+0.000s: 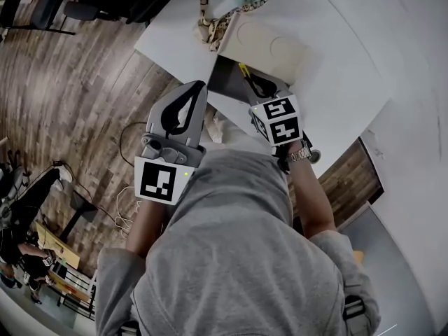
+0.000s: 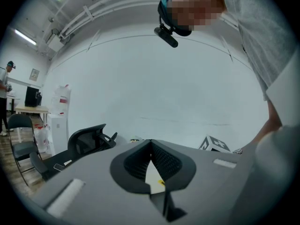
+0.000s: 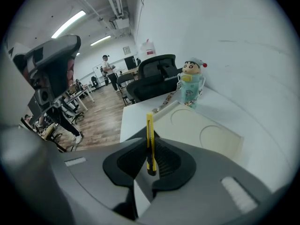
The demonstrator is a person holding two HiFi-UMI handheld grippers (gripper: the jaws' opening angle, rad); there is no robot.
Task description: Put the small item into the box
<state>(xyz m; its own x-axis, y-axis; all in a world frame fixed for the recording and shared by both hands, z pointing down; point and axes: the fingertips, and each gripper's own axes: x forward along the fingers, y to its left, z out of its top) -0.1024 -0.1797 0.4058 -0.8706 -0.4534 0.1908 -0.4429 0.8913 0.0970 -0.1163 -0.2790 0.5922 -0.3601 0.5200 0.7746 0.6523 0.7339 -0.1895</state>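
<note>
A yellow utility knife [image 3: 149,125] stands upright between the jaws of my right gripper [image 3: 150,137], which is shut on it. In the head view this gripper [image 1: 247,73] hovers over the white table [image 1: 336,68], just short of the near edge of a shallow cream box [image 1: 269,44]. The box [image 3: 201,130] lies open with round recesses in its floor. My left gripper [image 1: 199,87] is held left of the right one, at the table's edge. Its jaws meet at their tips [image 2: 150,142] with nothing between them, and they point at the white wall.
A cartoon figurine [image 3: 191,86] with a patterned lanyard [image 1: 210,19] stands just beyond the box. Black office chairs [image 3: 157,74] stand past the table's far end. The wooden floor [image 1: 84,96] is on the left and a white wall [image 1: 413,61] on the right.
</note>
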